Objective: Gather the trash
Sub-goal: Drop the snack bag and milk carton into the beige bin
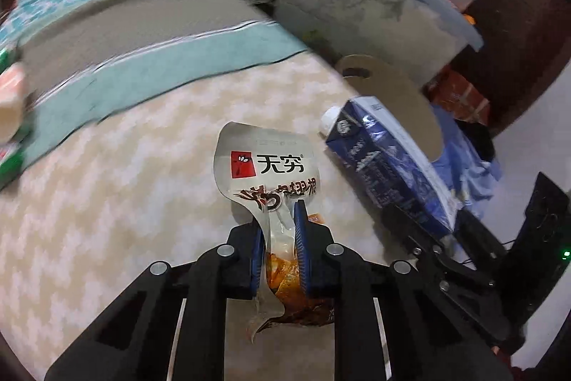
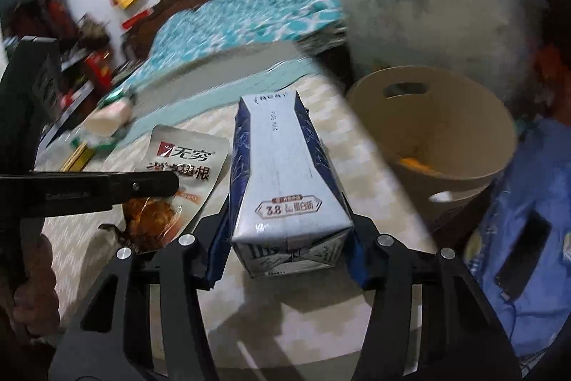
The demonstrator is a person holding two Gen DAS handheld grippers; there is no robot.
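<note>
Foil snack wrapper [image 1: 267, 166] and blue milk carton [image 2: 285, 181] both gripped, neither binned yet.
Left gripper [image 1: 280, 238] pinches the wrapper; right gripper [image 2: 285, 256] clamps the carton beside the beige bin [image 2: 464, 166], more litter [image 2: 107, 120] lying behind.

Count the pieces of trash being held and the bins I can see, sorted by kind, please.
Silver torn snack pouch with red logo, in the left hand-held gripper: 1
Blue-and-white milk carton, in the right hand-held gripper: 1
Round beige plastic bin: 1
Clear lidded storage tub with blue latch: 1
Total: 4
</note>
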